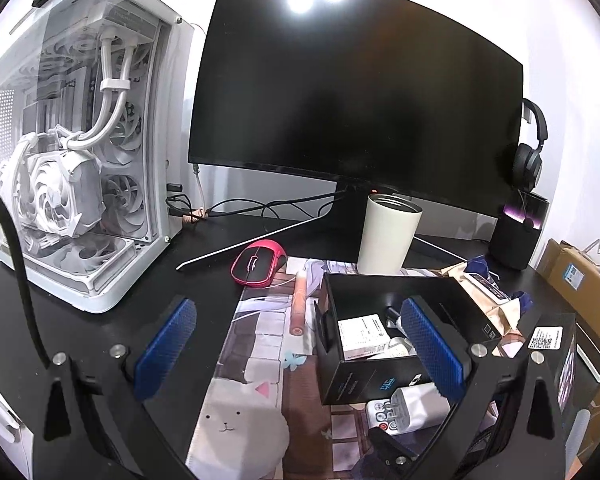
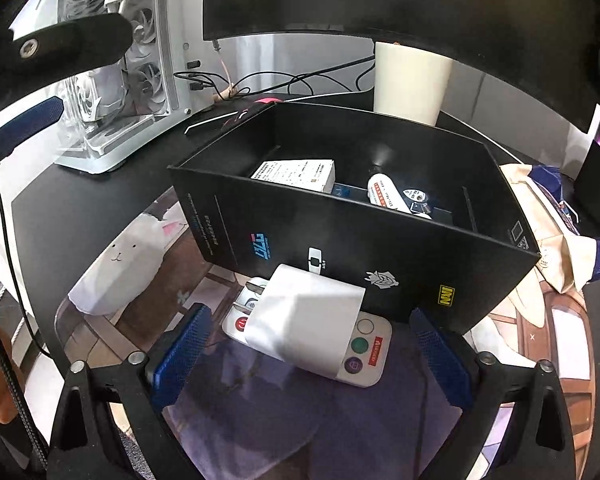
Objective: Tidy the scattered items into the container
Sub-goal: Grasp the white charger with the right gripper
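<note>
White charger (image 2: 308, 316) lies outside black box (image 2: 340, 236) holding tube (image 2: 386, 196).

Home computer desk: white glass-sided PC tower (image 1: 80, 152), curved monitor (image 1: 356, 92), headphones (image 1: 530, 148), illustrated desk mat (image 1: 256, 360).

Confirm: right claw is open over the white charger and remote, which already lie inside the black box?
Not inside. The right wrist view shows the white charger and remote on the desk mat, just outside the black box front wall. The right claw is open around them, as stated.
</note>
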Action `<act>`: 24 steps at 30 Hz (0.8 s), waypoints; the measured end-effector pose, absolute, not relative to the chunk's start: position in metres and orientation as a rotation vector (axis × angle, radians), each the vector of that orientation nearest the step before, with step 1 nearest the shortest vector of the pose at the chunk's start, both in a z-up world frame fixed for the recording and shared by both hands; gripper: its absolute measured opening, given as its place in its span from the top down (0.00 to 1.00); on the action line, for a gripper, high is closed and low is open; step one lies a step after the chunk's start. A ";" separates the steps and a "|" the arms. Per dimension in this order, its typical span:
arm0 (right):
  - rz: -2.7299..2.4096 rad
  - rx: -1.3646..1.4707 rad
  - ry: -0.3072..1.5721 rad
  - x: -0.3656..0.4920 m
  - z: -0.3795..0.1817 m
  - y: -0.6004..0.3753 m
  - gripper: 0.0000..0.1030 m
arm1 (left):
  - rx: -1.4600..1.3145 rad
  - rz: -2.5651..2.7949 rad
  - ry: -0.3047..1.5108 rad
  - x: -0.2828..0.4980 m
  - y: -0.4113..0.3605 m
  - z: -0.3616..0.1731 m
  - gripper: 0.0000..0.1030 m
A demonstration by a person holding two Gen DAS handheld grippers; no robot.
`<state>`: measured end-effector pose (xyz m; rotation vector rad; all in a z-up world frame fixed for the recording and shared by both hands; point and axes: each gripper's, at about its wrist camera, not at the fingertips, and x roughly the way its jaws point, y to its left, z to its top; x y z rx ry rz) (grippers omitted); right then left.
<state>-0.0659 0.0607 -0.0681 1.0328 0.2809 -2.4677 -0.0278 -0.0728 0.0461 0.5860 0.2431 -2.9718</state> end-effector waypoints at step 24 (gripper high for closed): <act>-2.356 0.935 0.318 -0.051 -0.062 0.068 0.38 | 0.632 -2.976 0.208 -0.034 -0.067 0.040 0.00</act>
